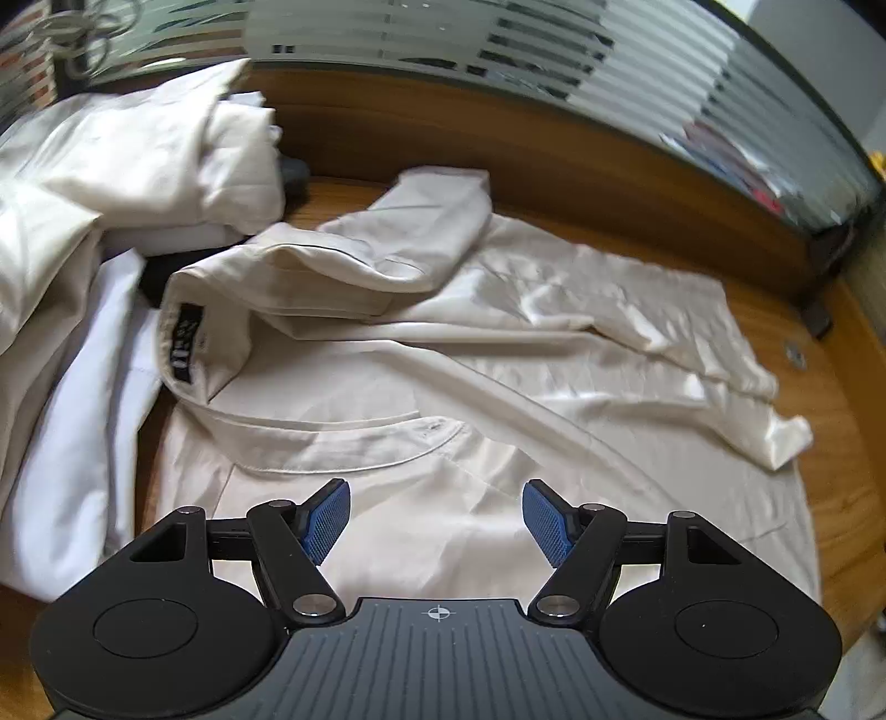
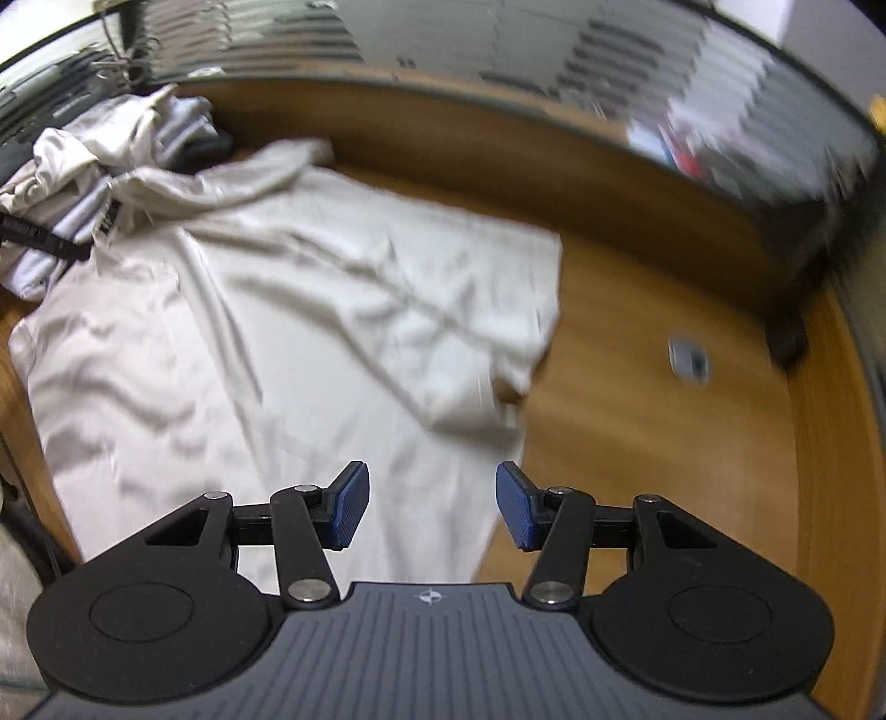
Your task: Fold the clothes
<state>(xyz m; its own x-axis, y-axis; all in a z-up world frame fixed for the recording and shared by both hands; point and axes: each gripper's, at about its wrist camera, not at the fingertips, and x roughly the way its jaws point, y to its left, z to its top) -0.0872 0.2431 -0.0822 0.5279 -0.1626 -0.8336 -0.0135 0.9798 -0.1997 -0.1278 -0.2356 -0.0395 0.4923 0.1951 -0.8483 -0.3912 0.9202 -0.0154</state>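
Shirt (image 1: 443, 354) spread flat on the wooden table (image 1: 775, 310), both tongs released above it.
Left gripper (image 1: 437, 518) near the collar; right gripper (image 2: 432, 512) over the shirt's right edge, bare wood beyond; heaped clothes (image 1: 111, 166) crowd far left.

Both cameras ride on the handheld grippers and look steeply down at the cream satin shirt (image 1: 443, 354) spread on the wooden table (image 1: 581, 166). The left wrist view hangs close over the shirt's collar end, facing the frosted striped glass partition (image 1: 498, 39) beyond. The right wrist view, blurred, sits over the shirt's (image 2: 288, 310) hem end. Both share the shirt, table and partition.
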